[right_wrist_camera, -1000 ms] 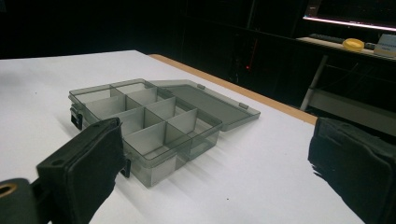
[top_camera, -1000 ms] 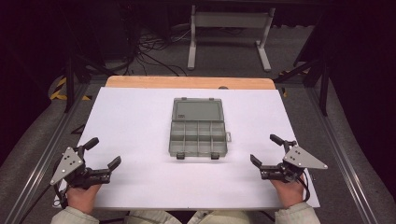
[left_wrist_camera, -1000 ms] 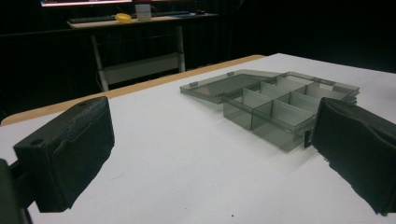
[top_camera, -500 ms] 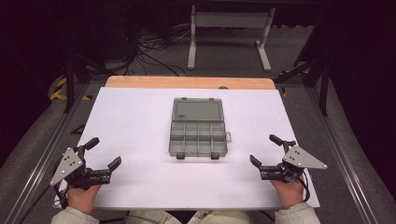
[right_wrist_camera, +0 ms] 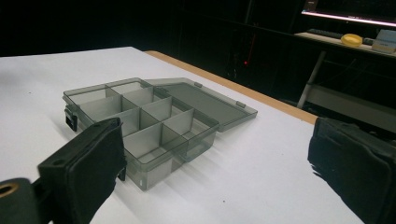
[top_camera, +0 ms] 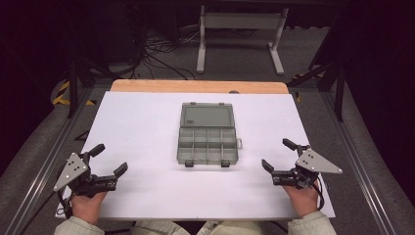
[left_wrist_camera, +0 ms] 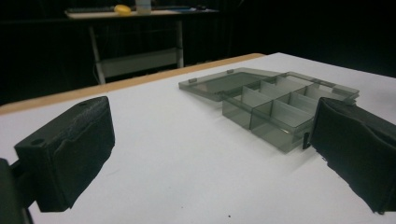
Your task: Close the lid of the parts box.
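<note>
The table, covered in white, carries one object: a smoky translucent organizer box lying at the centre, lid folded flat away from the person, its eight compartments apparently empty. The left gripper rests near the front left corner and the right gripper near the front right, both with jaws spread wide apart, holding nothing, and well apart from the box. Main hazard: the box is light and sits on a smooth sheet, so a one-sided push will likely slide or spin it rather than close it. Secondary hazard: lifting the lid by one corner could twist the hinge. Minor hazard: a pad catching the front latches could tip the tray up.
</note>
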A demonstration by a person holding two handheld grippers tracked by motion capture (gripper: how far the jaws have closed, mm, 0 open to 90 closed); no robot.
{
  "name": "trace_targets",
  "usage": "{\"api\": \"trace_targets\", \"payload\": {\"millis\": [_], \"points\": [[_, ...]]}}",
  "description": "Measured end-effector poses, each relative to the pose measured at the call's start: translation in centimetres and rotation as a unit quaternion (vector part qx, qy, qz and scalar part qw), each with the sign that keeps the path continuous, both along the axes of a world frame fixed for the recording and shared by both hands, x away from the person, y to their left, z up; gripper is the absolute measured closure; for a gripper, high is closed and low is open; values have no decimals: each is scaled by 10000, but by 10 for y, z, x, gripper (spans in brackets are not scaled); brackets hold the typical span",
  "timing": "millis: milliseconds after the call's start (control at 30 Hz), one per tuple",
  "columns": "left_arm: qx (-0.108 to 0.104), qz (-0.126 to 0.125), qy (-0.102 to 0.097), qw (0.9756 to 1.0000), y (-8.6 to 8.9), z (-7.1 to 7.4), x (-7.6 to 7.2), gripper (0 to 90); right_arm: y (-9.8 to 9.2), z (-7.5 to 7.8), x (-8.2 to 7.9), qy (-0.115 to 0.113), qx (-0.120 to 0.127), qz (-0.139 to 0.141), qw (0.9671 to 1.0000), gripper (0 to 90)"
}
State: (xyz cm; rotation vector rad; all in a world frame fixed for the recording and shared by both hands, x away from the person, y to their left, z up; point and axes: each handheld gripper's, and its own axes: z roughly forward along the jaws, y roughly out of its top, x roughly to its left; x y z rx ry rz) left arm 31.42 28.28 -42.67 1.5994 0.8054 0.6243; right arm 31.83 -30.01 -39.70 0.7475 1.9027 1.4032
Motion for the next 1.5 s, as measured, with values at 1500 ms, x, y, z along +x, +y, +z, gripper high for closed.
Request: {"api": "trace_targets", "payload": {"millis": [1500], "points": [[61, -440, 284, 9986, -70, 42, 115, 58, 39, 33, 101, 768, -126, 72, 9969, 84]]}}
